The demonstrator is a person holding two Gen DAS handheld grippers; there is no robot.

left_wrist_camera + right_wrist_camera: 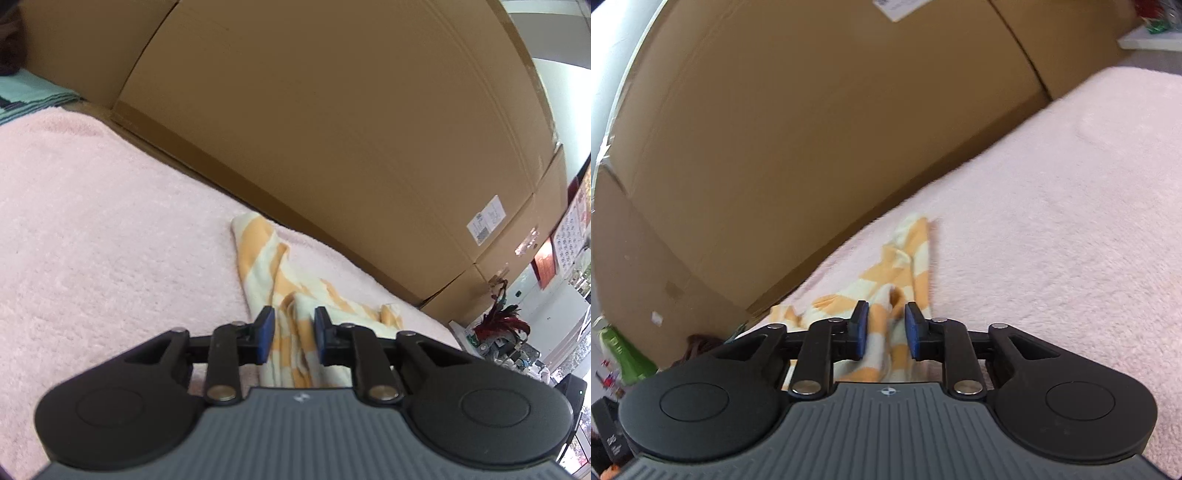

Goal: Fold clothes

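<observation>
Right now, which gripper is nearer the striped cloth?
Neither clearly. The left gripper straddles a bunched part of the striped cloth, fingers either side; the right gripper straddles another part the same way.

Pink fleece blanket (92, 221) covered the work surface. Large cardboard boxes (332, 129) stood along its far edge, one bearing a white label (487, 219). A folded teal cloth (26, 94) lay at the far corner
</observation>
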